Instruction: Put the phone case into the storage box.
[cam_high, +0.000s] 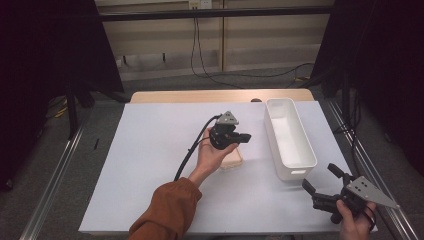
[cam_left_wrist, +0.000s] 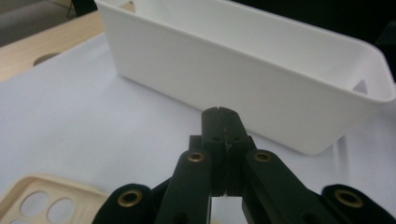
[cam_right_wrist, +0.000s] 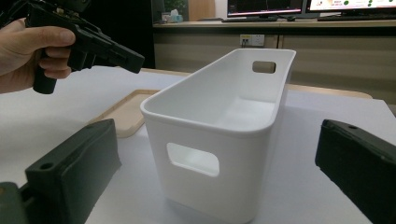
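So, L gripper (cam_high: 243, 136) hangs w/ both fingers (cam_left_wrist: 219, 122) pressed flat together, nothing between them. The phone case (cam_high: 233, 159) lies flat on the sheet (cam_high: 150, 160), just under and behind those fingertips, not touched by them; in the left gripper view one corner of it w/ camera cutouts sits low, beside the finger bases. The bin (cam_high: 290, 137) stands just ahead of the closed tips, its long wall facing them.

R gripper (cam_high: 321, 181) rests w/ fingers (cam_right_wrist: 74, 163) wide apart, nothing between them but the bin's near end wall, not touching it; handle slot faces them.

Step in hand, as I read it: pick up the case to put it in the bin. To do it well: open L fingers first, since shut tips can't take anything. Case is thin and lying flat, so come down at one long edge, one finger outside the rim, the other inside the hollow, and pinch the rim wall rather than the flat back. Tilt a bit so the lower finger gets under. Soft rim may flex, so squeeze gently and lift slowly. Keep R fingers clear of the bin, or steady it if it slides.

Containers: one bin, white, open top, upright. Inside looks empty as far as seen; floor near the R fingers is hidden by the wall.
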